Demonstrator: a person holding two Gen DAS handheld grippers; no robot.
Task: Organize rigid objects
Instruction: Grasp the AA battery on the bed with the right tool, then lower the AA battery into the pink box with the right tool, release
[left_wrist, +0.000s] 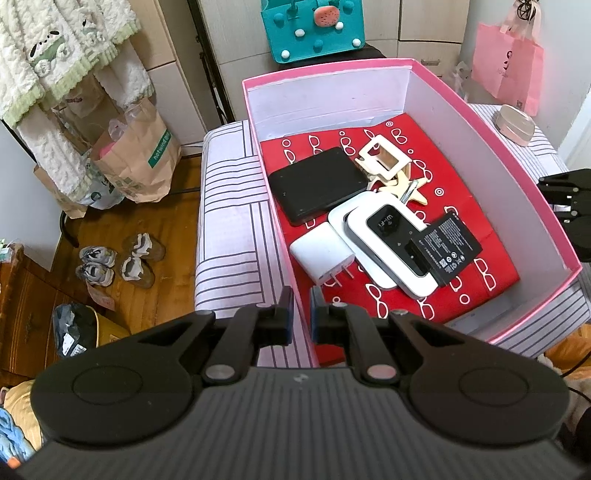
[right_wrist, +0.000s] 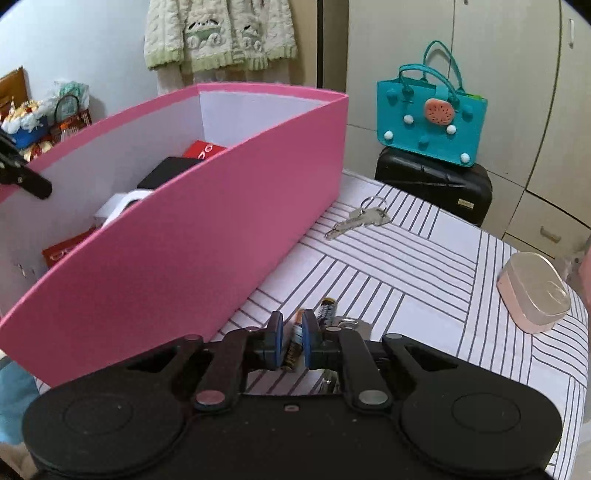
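A pink box (left_wrist: 491, 122) with white inner walls stands on the striped table (left_wrist: 229, 229). On its red lining lie a black device (left_wrist: 314, 184), a white charger (left_wrist: 321, 258), a white Wi-Fi router (left_wrist: 391, 240), a flat black battery (left_wrist: 447, 247) and a cream clip (left_wrist: 384, 162). My left gripper (left_wrist: 302, 314) hovers over the box's near left wall, jaws narrowly apart and empty. In the right wrist view, my right gripper (right_wrist: 292, 332) is low over the table beside the pink box (right_wrist: 207, 236), jaws close around a small battery (right_wrist: 293, 341). A second battery (right_wrist: 327, 308) lies just beyond.
A key on a ring (right_wrist: 360, 219) lies on the table by the box's far corner. A pale pink case (right_wrist: 532, 295) sits at the right. A teal bag (right_wrist: 430, 122) stands on a black suitcase (right_wrist: 432, 184) behind. Paper bags (left_wrist: 136, 155) and shoes (left_wrist: 122, 262) are on the floor at left.
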